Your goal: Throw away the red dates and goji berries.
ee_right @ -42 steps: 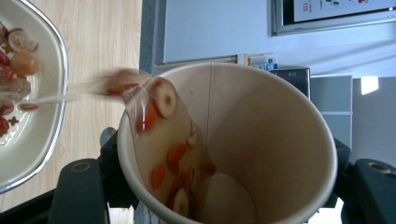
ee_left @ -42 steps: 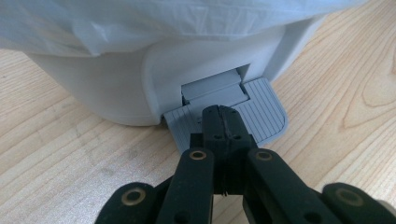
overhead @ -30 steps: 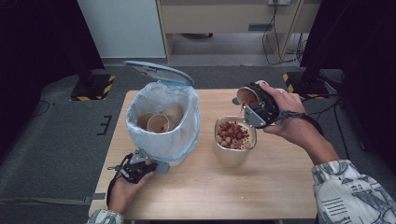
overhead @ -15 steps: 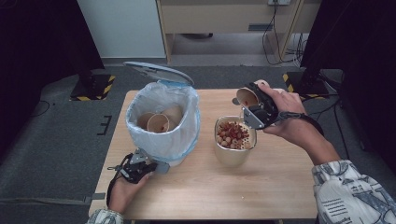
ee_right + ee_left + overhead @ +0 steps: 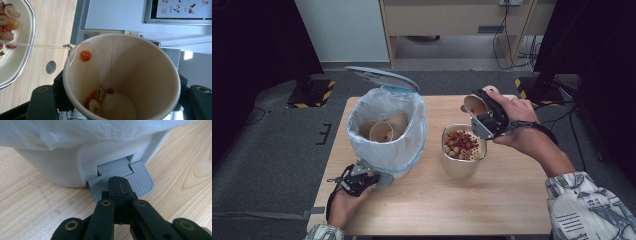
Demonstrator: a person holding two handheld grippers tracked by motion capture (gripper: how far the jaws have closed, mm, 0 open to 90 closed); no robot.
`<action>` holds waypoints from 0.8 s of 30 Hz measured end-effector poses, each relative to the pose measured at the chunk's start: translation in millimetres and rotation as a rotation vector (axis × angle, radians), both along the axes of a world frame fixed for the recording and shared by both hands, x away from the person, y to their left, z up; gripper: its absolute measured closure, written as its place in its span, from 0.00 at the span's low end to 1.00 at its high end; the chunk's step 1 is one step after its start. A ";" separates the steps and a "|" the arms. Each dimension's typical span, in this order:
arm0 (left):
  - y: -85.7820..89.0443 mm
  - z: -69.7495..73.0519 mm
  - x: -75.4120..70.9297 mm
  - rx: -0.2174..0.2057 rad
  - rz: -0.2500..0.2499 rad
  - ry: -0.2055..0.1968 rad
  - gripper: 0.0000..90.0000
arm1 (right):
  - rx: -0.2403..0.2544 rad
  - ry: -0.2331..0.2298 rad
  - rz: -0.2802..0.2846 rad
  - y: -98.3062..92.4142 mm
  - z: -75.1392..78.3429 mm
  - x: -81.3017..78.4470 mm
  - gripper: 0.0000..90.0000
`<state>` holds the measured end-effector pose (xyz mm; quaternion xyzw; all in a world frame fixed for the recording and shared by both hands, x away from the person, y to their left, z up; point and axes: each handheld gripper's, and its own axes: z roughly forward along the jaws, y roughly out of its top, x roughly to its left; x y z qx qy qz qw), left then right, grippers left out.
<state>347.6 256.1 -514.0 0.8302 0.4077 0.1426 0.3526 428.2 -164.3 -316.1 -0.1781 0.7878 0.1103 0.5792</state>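
Two tongs: your left [image 5: 117, 185], closed, presses the bin [image 5: 387, 131] pedal [image 5: 136, 181]; your right [image 5: 482, 111] grips a cup [image 5: 120, 77] tipped beside it, draining.

High view sits above the person's edge of the table [image 5: 512, 200], looking forward and down, far enough back to catch the whole top plus floor and wall behind. Left gripper view rides low over the wood, super close, aimed at the bin [image 5: 62, 167] base and its pedal [image 5: 140, 180]. Right gripper view is turned on its side, staring straight into the cup [image 5: 140, 82] from close, room behind. It shares the bowl [image 5: 25, 50] with the high view; the left one shares the bin [image 5: 387, 130].
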 end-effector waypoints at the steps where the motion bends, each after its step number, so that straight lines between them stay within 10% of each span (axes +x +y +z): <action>1: 0.0 0.0 0.0 0.001 0.000 0.000 1.00 | -0.006 -0.003 0.001 0.3 0.0 -0.2 0.33; 20: -0.1 0.0 0.0 0.000 0.000 0.000 1.00 | -0.041 -0.013 -0.004 0.8 0.4 0.2 0.33; 24: 0.0 0.0 0.0 0.000 0.000 0.000 1.00 | -0.118 -0.056 -0.019 3.2 -0.8 -0.9 0.33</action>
